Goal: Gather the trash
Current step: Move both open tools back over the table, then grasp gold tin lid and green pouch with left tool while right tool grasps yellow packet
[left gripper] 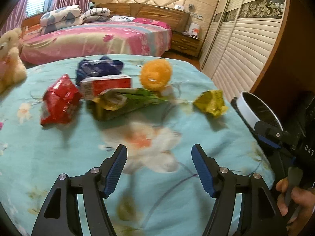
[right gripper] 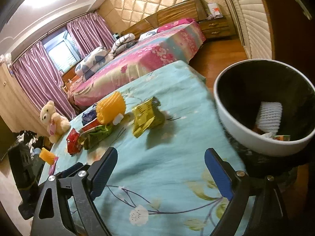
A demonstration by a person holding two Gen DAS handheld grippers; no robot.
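holding both jaws wide and empty, we list: crumpled yellow foil wrapper (left gripper: pixel 211 103) on turquoise floral table (left gripper: pixel 177 177), white-rimmed black bin (right gripper: pixel 246 129) beside.

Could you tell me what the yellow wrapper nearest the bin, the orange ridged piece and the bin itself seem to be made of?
Yellow wrapper: likely metallised plastic film, glossy and sharply creased. Orange ridged piece: probably foam netting or soft plastic, translucent with ribs; hard to settle. Bin: seemingly smooth white hard plastic with a dark inside.
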